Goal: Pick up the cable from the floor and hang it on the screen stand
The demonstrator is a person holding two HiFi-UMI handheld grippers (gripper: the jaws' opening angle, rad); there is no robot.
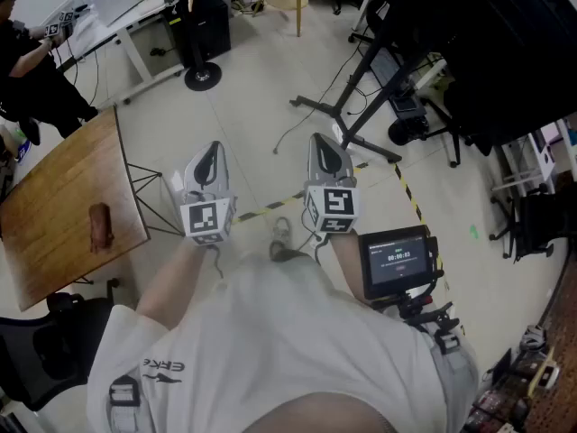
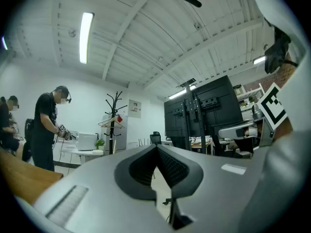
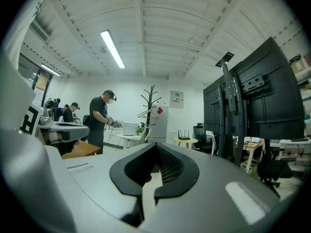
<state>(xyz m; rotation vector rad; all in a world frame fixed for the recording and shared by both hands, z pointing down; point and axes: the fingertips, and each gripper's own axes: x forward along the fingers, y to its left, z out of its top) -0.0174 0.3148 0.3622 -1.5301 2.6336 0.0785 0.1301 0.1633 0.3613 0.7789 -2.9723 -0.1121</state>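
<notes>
Both my claws are pinched shut on nothing and point level at waist height, left claw beside right claw. The thin grey cable lies on the pale tiled floor, ahead of me and below. Its loose end sits between the two claws, and its length runs away from me and rightward toward the legs of the black screen stand. I judge my right claw the nearer. Yellow-and-black striped tape crosses the floor beneath. The print on my white shirt seems to read "ERKE". The small black monitor at my hip shows digits too small to read.
</notes>
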